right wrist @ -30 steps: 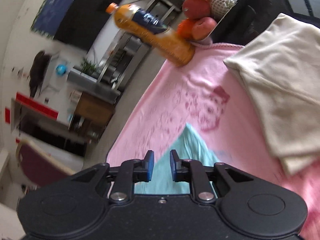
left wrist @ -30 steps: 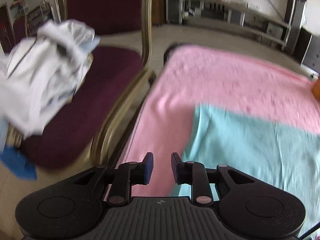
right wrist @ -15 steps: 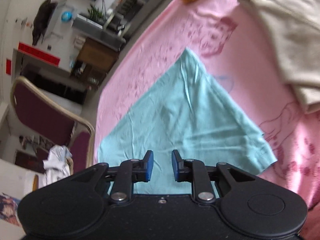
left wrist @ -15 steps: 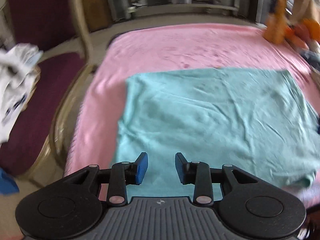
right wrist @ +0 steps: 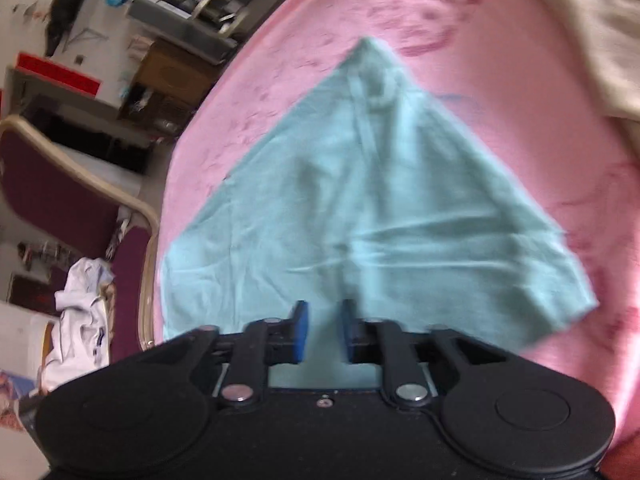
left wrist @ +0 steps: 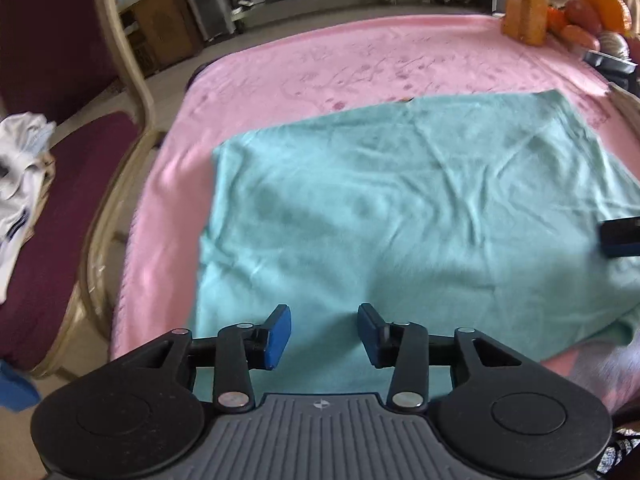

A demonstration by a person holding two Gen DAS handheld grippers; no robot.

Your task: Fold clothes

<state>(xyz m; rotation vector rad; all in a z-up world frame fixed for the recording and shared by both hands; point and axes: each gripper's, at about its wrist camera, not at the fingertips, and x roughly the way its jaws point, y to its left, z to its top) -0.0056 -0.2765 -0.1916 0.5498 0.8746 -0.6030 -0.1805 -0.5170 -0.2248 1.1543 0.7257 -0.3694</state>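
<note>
Both grippers dropped closer to teal garment (left wrist: 400,200) since earlier frame. Garment flat on pink blanket (left wrist: 320,64), near edge directly under both. Left gripper (left wrist: 324,330) opening, nothing between pads; right gripper (right wrist: 322,330) closing, narrow gap, empty.

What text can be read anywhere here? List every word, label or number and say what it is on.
None can be read.
Juice bottle: label blurred.
White garment on the chair: dark marks, too small to tell.
Red strip on the shelf: no legible print.
Left gripper: only a small round emblem, no letters.
</note>
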